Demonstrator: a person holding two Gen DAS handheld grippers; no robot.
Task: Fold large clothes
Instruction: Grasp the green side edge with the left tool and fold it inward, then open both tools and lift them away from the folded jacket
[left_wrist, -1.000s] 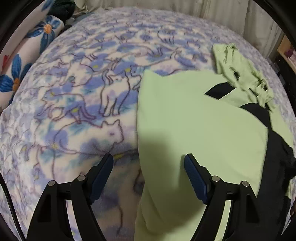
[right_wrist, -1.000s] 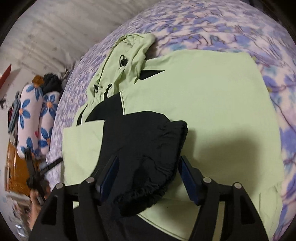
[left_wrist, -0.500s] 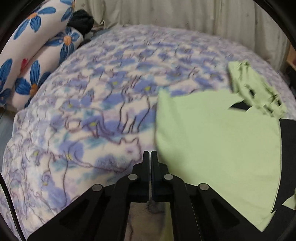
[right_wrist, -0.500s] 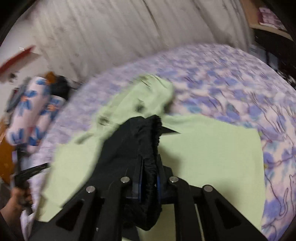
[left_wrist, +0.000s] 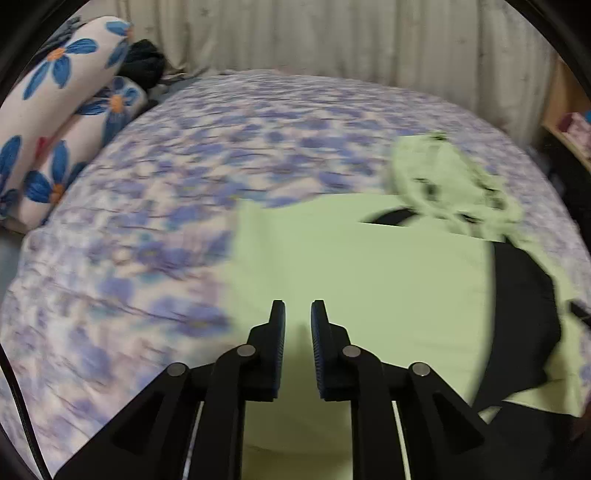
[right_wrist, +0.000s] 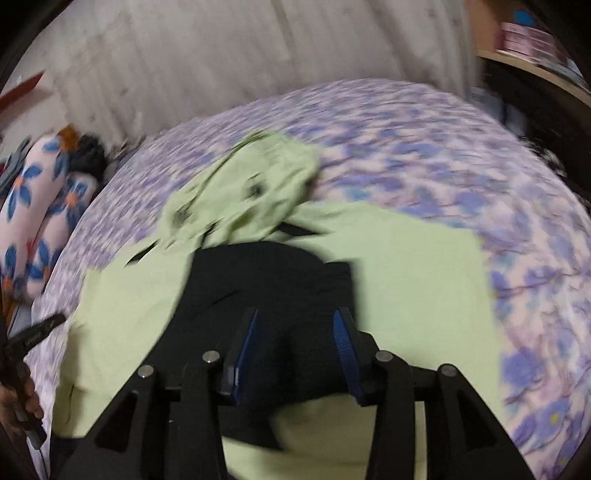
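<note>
The left gripper (left_wrist: 297, 314) has its jaws slightly apart, and the green jacket (left_wrist: 369, 280) lies flat just ahead. The right gripper (right_wrist: 295, 325) has jaws apart over the black sleeve (right_wrist: 273, 280), probably released there to finish a fold.
</note>
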